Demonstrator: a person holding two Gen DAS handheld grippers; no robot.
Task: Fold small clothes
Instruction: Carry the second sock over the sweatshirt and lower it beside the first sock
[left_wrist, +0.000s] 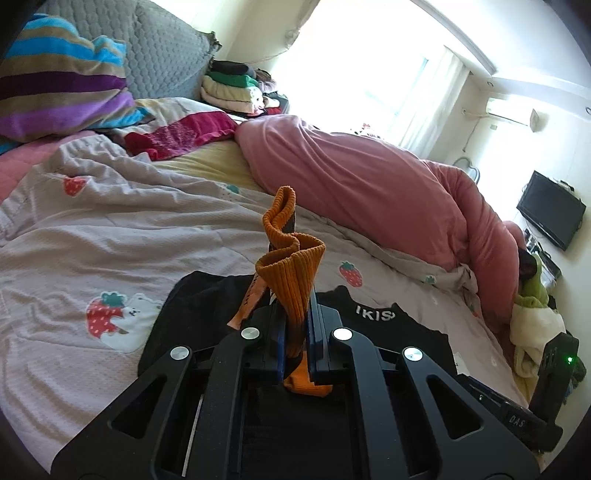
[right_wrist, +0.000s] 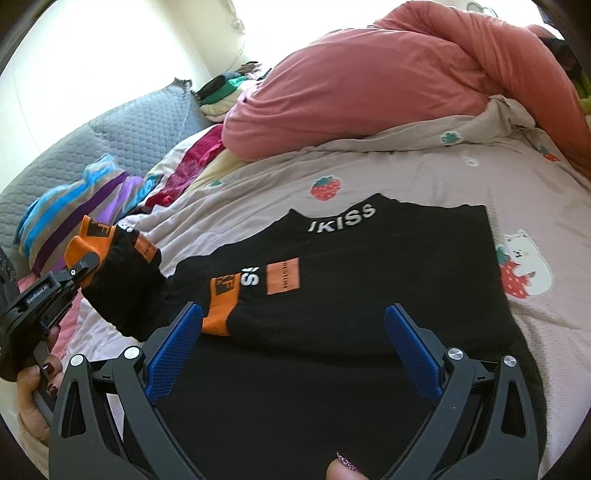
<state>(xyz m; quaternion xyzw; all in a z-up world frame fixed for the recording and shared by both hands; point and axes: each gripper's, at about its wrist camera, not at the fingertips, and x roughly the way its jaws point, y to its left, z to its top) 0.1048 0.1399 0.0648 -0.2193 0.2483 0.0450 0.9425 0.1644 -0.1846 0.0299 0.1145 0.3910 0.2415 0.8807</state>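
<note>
on bed (left_wrist: 110, 229), sleeve cuff (left_wrist: 291, 280) btwn left jaws

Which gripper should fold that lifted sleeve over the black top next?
Probably the left gripper: it is already shut on the sleeve's orange cuff. The right gripper is open and holds nothing, over the black top.

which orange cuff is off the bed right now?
The sleeve cuff clamped in the left gripper is lifted. The other cuff lies flat on the black sweater, beside the open right gripper.
</note>
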